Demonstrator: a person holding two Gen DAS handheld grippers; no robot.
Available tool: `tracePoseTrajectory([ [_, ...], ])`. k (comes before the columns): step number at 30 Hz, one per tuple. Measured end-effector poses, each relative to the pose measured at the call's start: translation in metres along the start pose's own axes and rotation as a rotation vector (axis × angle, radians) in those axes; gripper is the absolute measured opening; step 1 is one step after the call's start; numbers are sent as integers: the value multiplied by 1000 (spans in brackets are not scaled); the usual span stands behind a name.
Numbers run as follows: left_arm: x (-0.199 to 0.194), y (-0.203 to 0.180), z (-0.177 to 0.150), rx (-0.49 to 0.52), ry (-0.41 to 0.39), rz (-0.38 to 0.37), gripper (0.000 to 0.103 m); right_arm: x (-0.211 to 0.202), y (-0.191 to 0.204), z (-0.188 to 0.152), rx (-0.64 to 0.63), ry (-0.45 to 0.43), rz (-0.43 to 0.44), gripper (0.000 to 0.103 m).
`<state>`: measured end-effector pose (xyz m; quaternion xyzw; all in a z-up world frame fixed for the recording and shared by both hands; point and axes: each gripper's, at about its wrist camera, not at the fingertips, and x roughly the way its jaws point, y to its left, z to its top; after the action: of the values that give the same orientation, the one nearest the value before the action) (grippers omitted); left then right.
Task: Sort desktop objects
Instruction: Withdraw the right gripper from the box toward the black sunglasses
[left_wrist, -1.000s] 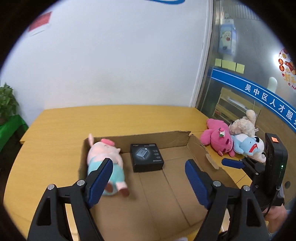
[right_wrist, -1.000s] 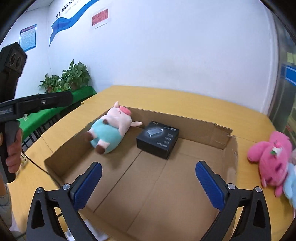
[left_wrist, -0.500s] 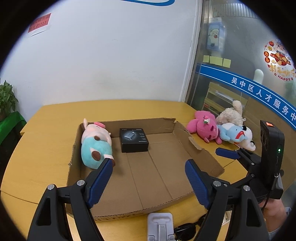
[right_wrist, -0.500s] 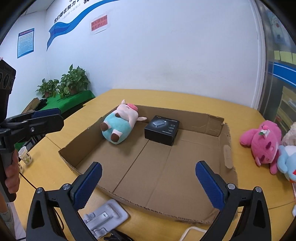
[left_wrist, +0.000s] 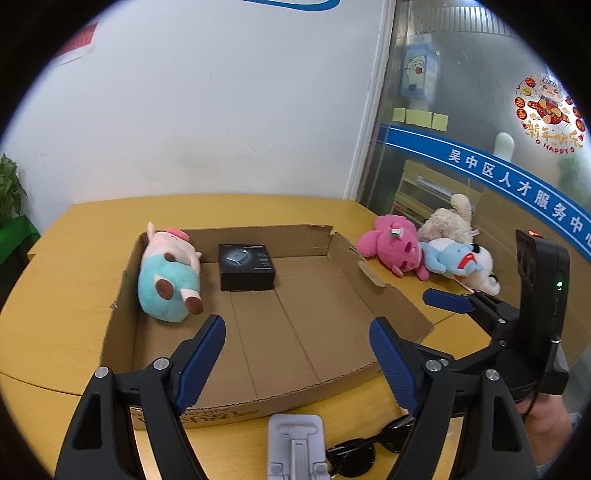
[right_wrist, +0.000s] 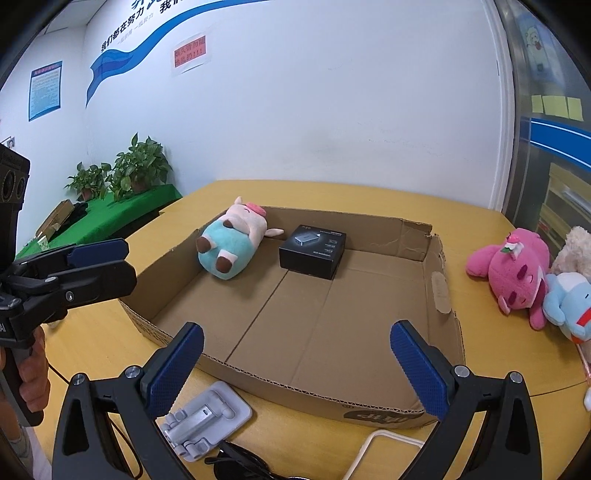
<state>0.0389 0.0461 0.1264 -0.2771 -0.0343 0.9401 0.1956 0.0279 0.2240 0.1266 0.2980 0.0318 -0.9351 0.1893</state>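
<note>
A shallow cardboard box (left_wrist: 384, 295) (right_wrist: 441, 295) lies on the yellow table. Inside it lie a pink-and-teal plush pig (left_wrist: 168, 273) (right_wrist: 232, 245) at the far left and a black carton (left_wrist: 246, 266) (right_wrist: 313, 251) beside it. My left gripper (left_wrist: 297, 354) is open and empty above the box's near edge. My right gripper (right_wrist: 297, 365) is open and empty, also at the near edge. A grey phone stand (left_wrist: 295, 446) (right_wrist: 205, 421) and black sunglasses (left_wrist: 365, 454) (right_wrist: 240, 463) lie on the table in front of the box.
A pink plush (left_wrist: 395, 245) (right_wrist: 513, 269), a blue-and-white plush (left_wrist: 458, 264) (right_wrist: 569, 306) and a beige plush (left_wrist: 448, 219) lie on the table right of the box. A white frame edge (right_wrist: 384, 443) shows at the near right. Potted plants (right_wrist: 125, 173) stand far left.
Both grippers have pulled back toward me and risen, away from the box interior. The phone stand and sunglasses have come into view in front of the box. Both stay open.
</note>
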Motion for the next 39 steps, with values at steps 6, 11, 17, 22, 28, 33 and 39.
tracePoseTrajectory([
  [6,2,0,-10,4,-11,35,81,0,-8,-10,7,-8,19,102],
  [11,20,-5,-31,-3,78,-70,81,2,-39,-57,84,77,-12,102],
  [17,45,-21,-56,35,181,-166,81,-11,-77,-126,158,215,-8,102],
  [22,55,-23,-73,30,261,-237,81,-17,-61,-140,78,253,67,99],
  [28,52,-13,-95,-11,322,-243,81,6,-24,-136,-47,297,169,79],
  [33,40,2,-109,-55,334,-233,81,14,-6,-137,-94,351,222,78],
  [39,28,15,-122,-99,357,-253,80,-1,32,-145,-199,413,413,78],
])
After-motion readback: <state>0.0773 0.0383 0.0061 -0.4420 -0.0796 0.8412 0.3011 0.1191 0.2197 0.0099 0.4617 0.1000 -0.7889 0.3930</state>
